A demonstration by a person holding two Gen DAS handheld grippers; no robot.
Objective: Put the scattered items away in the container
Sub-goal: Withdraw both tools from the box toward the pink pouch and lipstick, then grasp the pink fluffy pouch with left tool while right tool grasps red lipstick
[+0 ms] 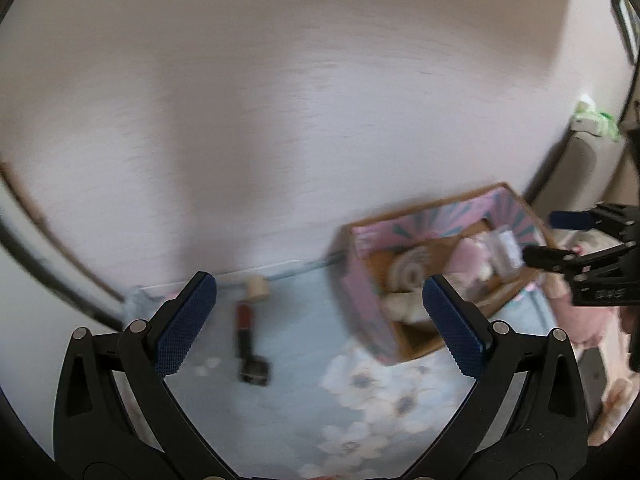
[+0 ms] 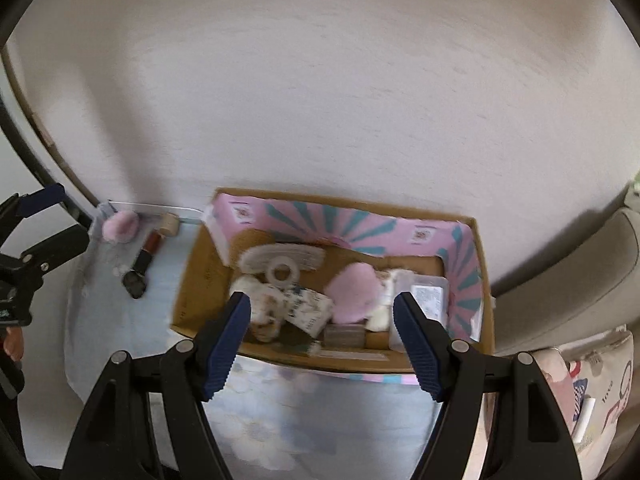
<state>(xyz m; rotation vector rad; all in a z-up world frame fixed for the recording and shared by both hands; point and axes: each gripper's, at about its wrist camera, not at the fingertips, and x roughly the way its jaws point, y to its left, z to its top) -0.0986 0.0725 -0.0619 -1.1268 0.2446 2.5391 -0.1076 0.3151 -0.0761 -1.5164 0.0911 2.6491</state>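
Observation:
A cardboard box (image 2: 464, 236) with a pink and teal lining stands against the wall, holding several items such as a pink puff, a ring and small packets; it also shows in the left wrist view (image 1: 368, 312). To its left on the floral cloth lie a red and black lipstick (image 2: 144, 260), a small beige cylinder (image 2: 170, 225) and a pink puff (image 2: 120, 227). My left gripper (image 1: 320, 320) is open and empty above the cloth, with the lipstick (image 1: 248, 340) between its fingers. My right gripper (image 2: 322, 336) is open and empty over the box's near edge.
A white wall rises right behind the box. A grey cushion (image 2: 568, 280) and a printed bag (image 2: 592, 392) sit to the right. The floral blue cloth (image 2: 280, 420) covers the surface. A green and white pack (image 1: 592, 116) lies far right.

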